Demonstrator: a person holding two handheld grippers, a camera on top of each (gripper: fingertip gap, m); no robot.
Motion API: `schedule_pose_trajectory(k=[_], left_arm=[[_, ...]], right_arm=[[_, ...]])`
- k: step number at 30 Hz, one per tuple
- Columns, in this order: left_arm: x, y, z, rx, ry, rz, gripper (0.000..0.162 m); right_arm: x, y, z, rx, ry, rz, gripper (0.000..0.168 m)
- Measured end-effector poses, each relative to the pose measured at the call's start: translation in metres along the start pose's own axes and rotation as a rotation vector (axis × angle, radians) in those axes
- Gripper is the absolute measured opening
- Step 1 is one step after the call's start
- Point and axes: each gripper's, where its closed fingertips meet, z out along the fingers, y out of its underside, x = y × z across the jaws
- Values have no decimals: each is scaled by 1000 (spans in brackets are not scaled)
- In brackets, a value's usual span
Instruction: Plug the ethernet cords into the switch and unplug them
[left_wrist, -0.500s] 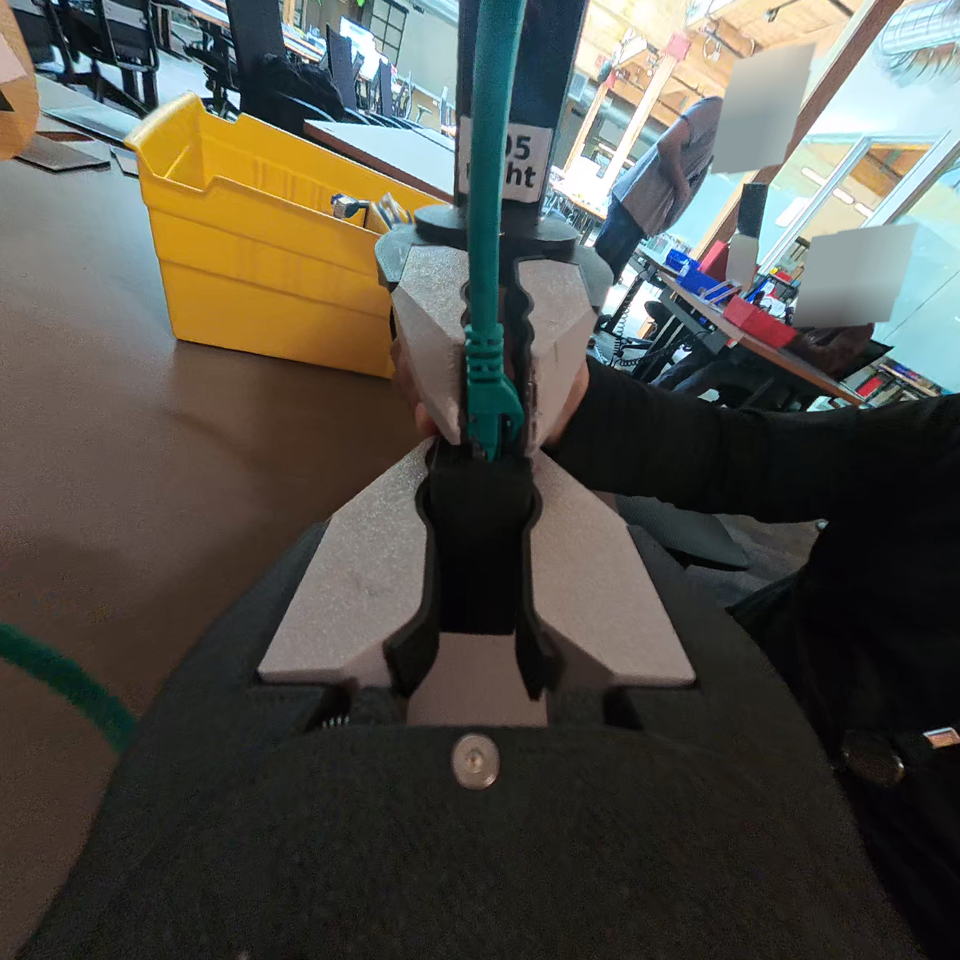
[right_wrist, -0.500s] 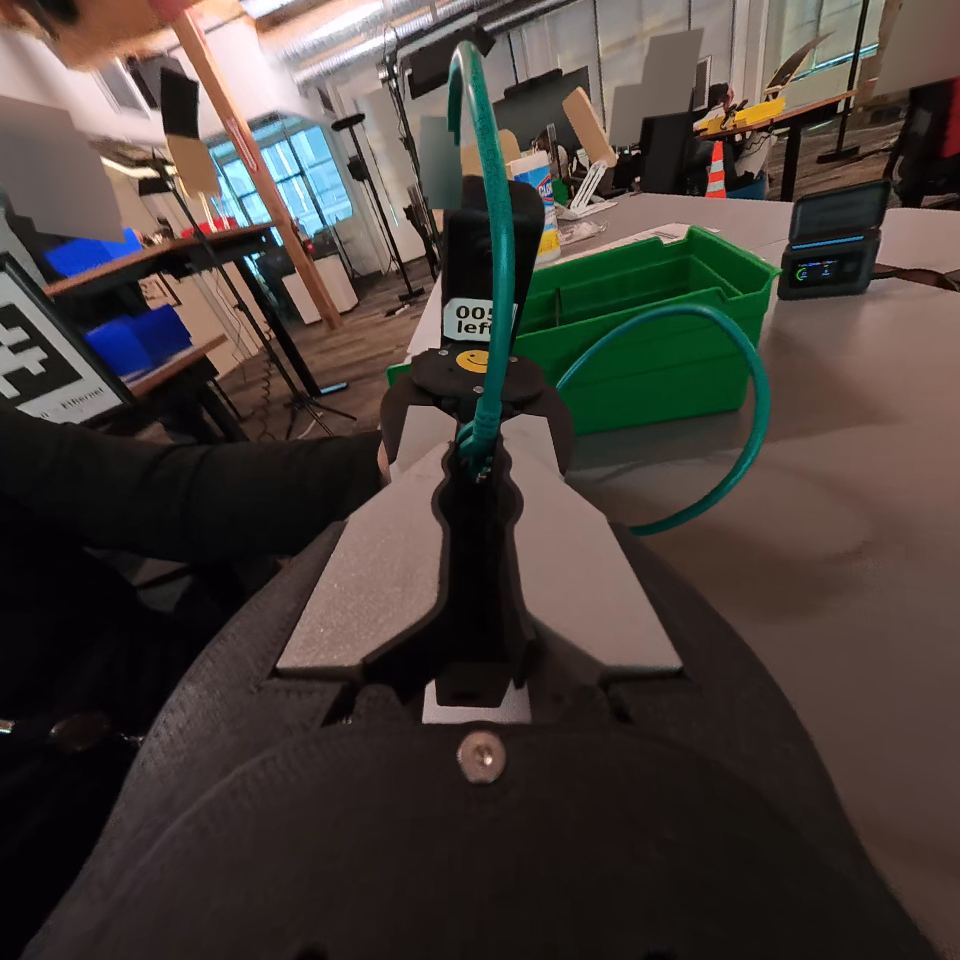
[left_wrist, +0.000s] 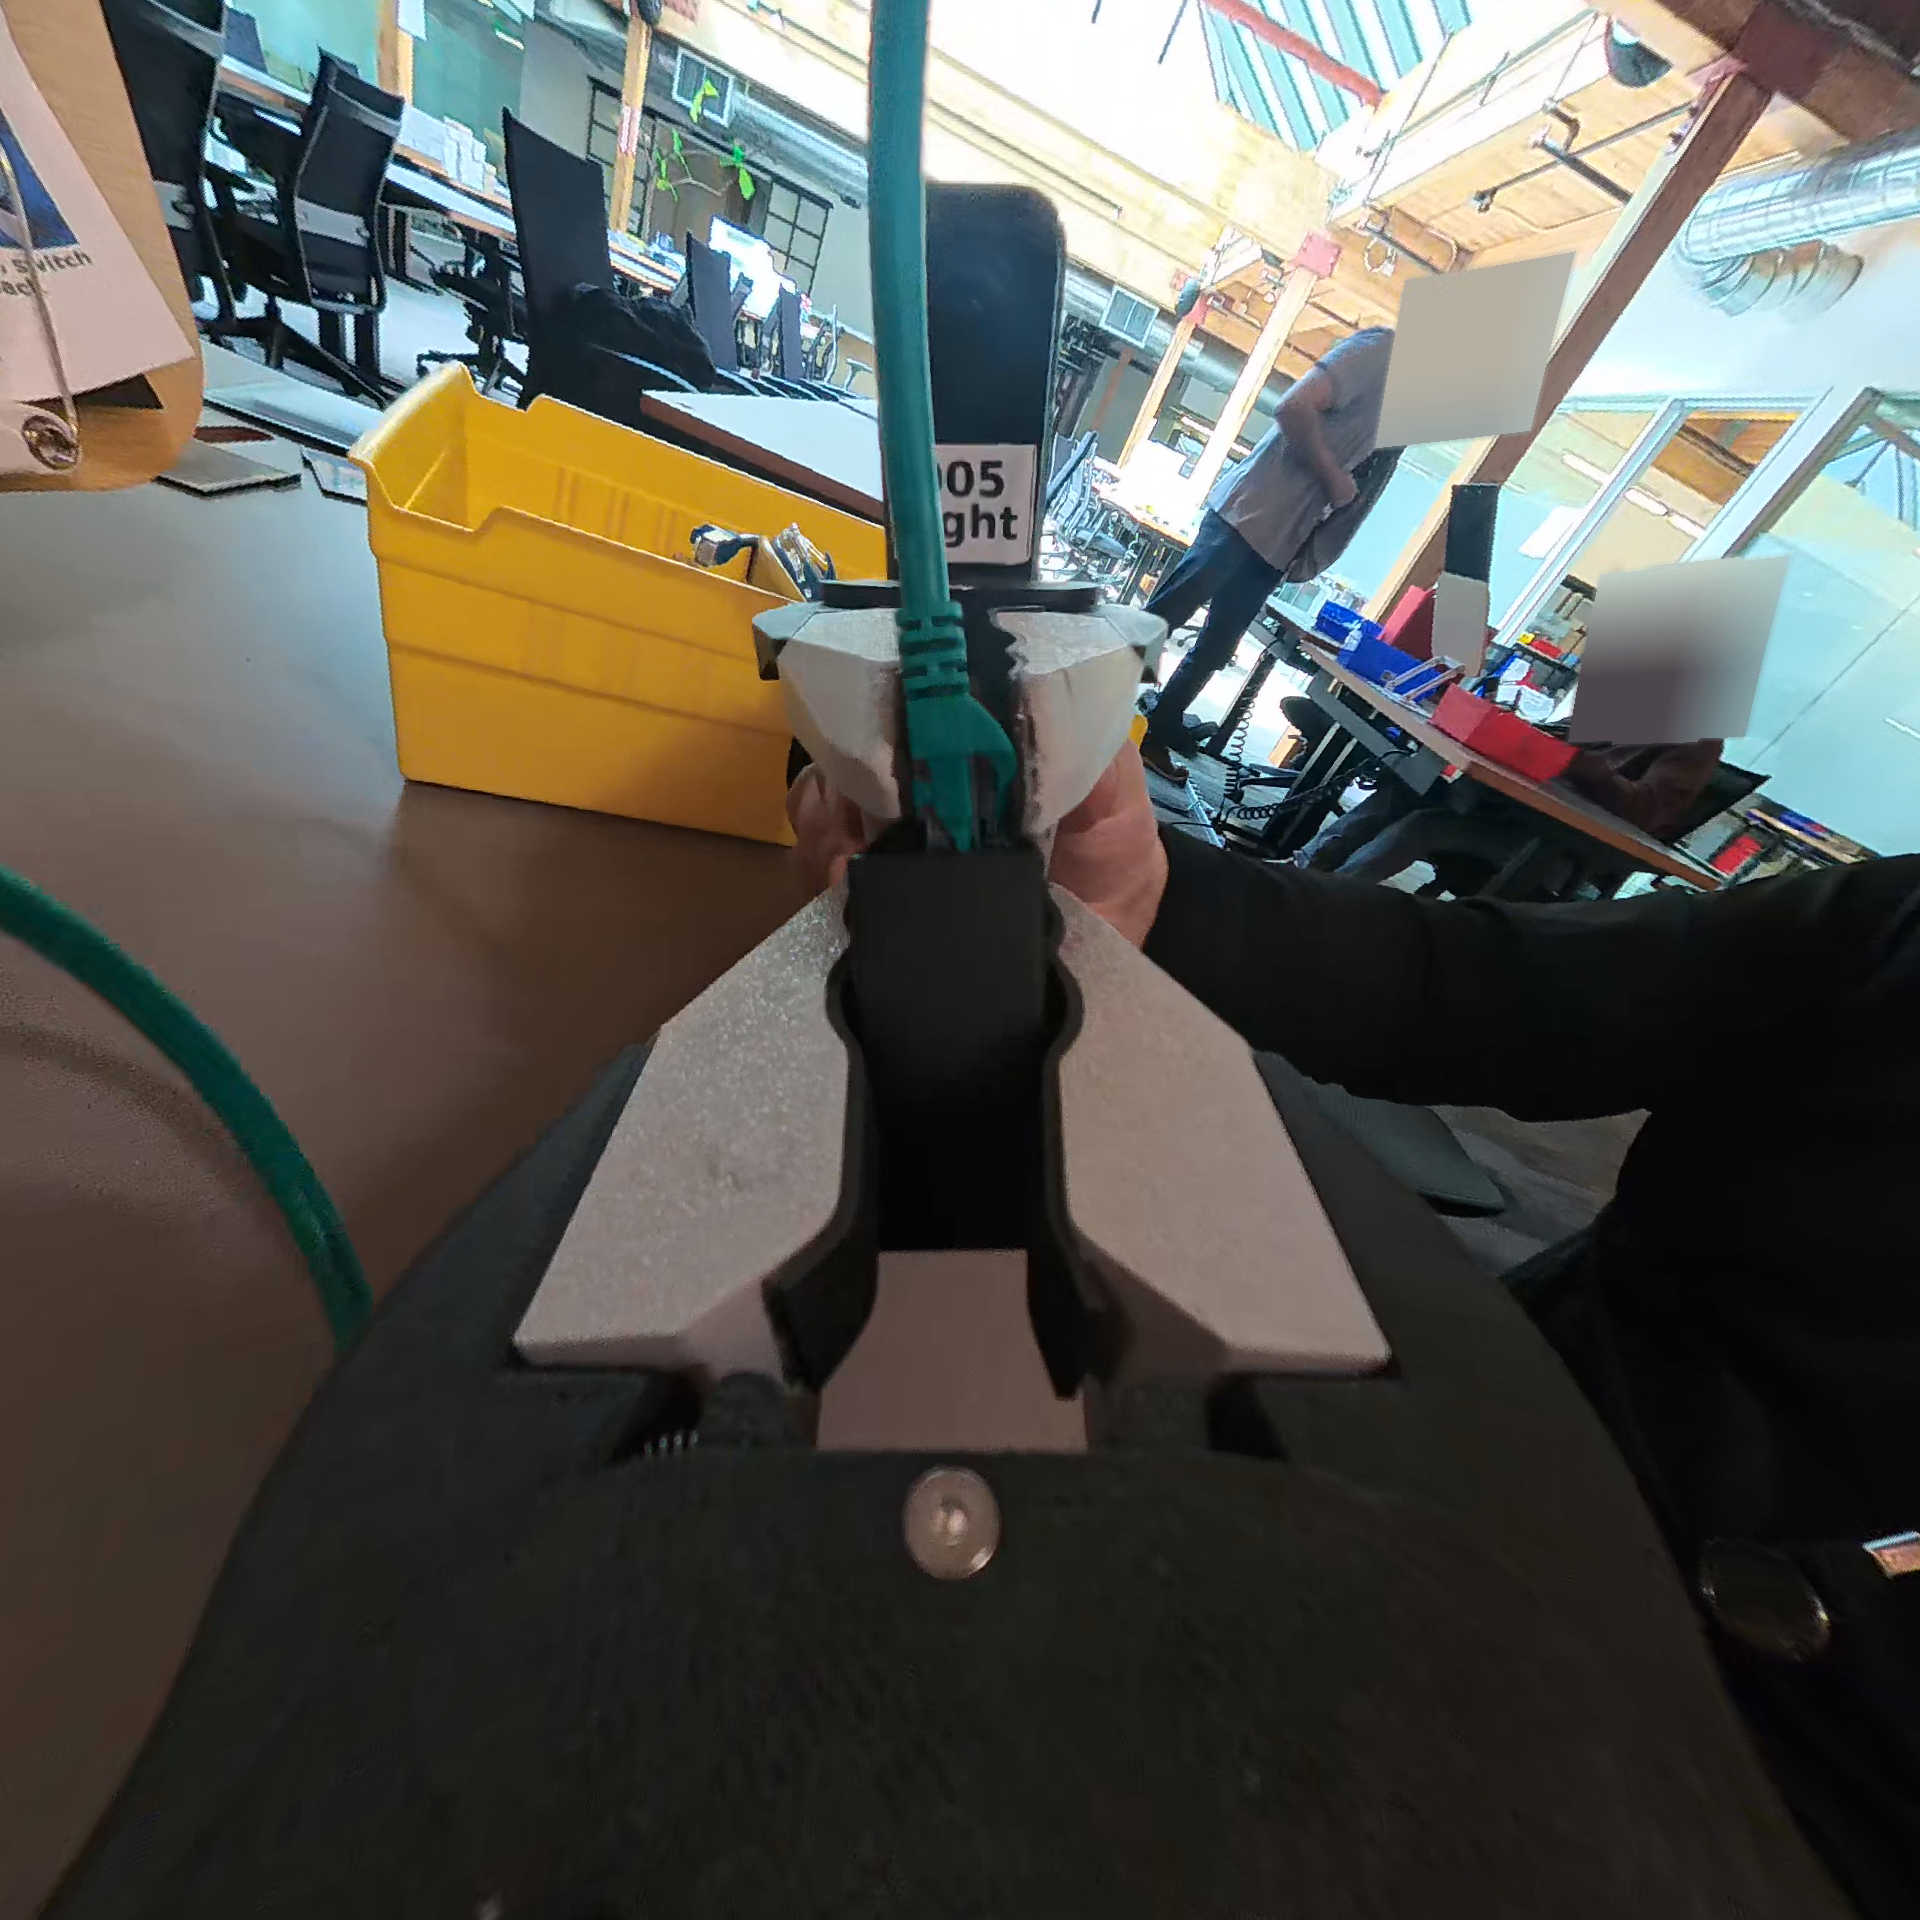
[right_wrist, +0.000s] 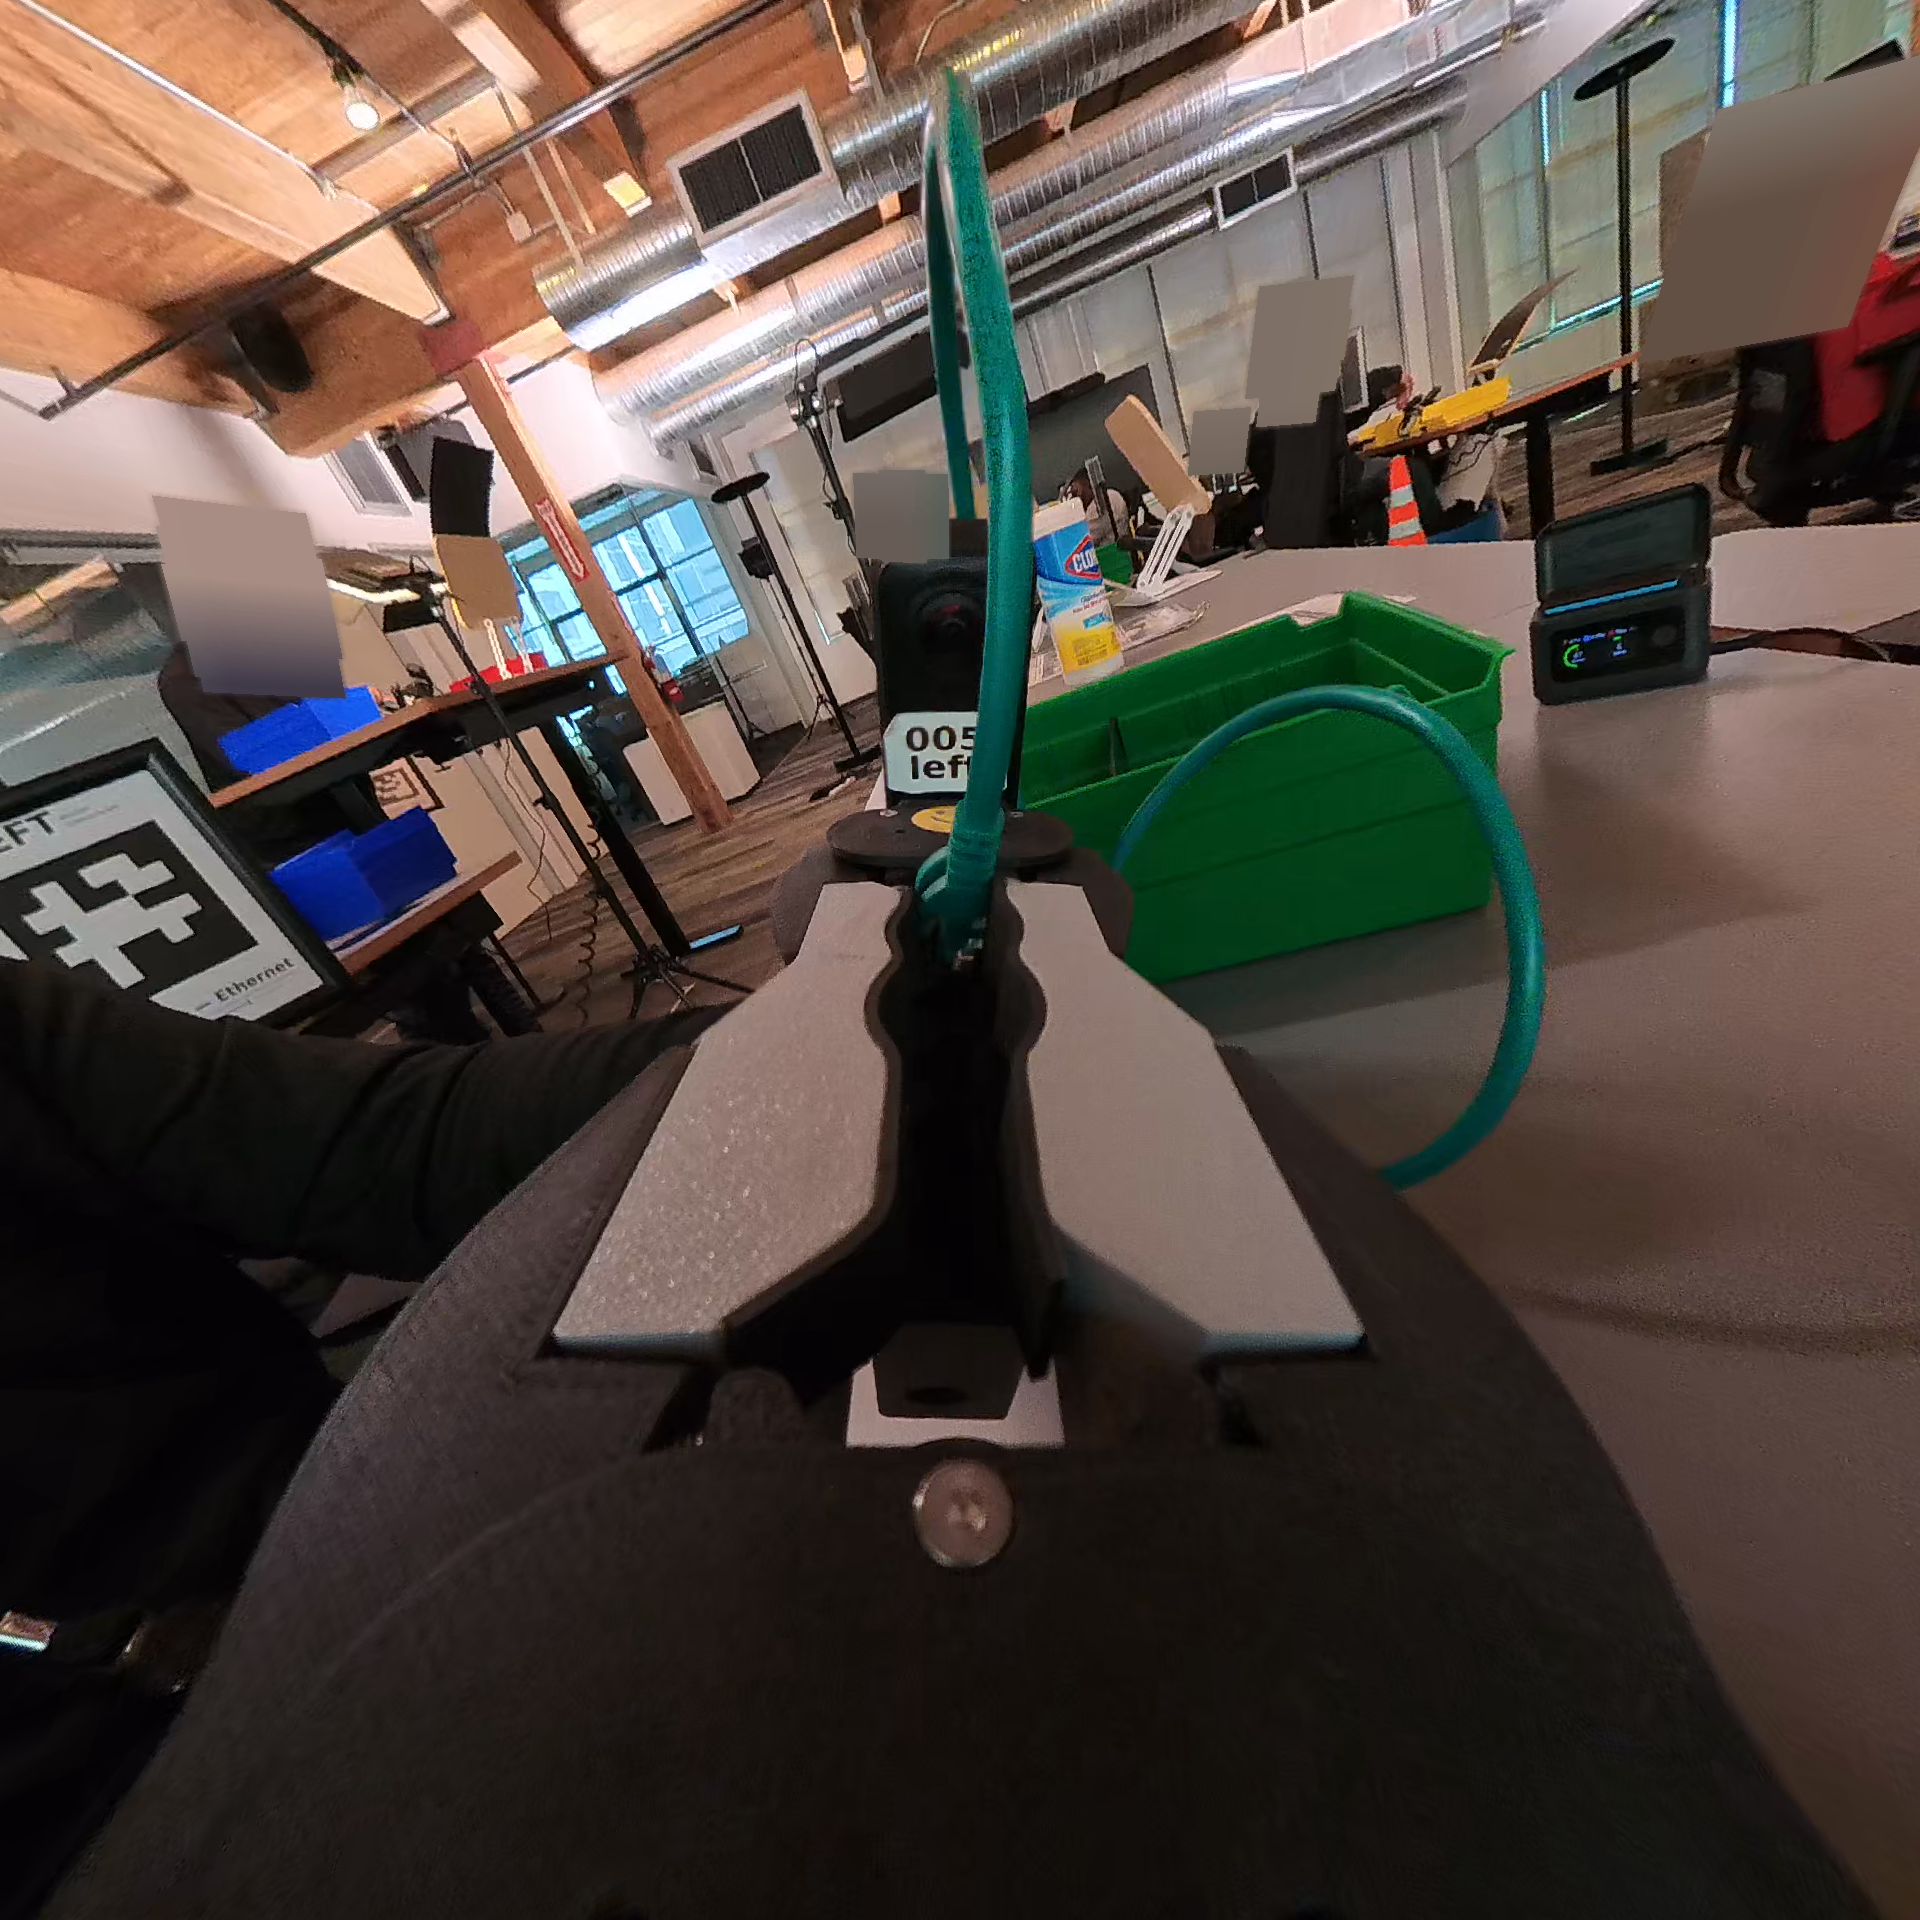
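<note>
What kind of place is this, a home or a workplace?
Most likely a workplace: an open office or lab workshop. There are rows of desks with office chairs, bare ducts under a wooden ceiling, and parts bins on the tables, one yellow bin and one green bin.

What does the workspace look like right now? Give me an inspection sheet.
Surface: grey table, bins standing on it.
Job's things: teal ethernet cord, its plug between the two tool tips; switch not seen.
Clutter: yellow bin, green bin, wipes canister, small screen device.
Tools: right tool shut on the plug; left tool tip to tip with it, grip unclear.
Cables: the cord arches overhead, then loops beside the green bin.
Surroundings: open office with desks and chairs; standing person.
</note>
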Motion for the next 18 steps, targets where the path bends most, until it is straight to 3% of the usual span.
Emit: schedule_pose_trajectory(k=[18], left_arm=[[17, -27, 0, 122, -17, 143, 27]], right_arm=[[-21, -23, -4, 138, -42, -65, 8]])
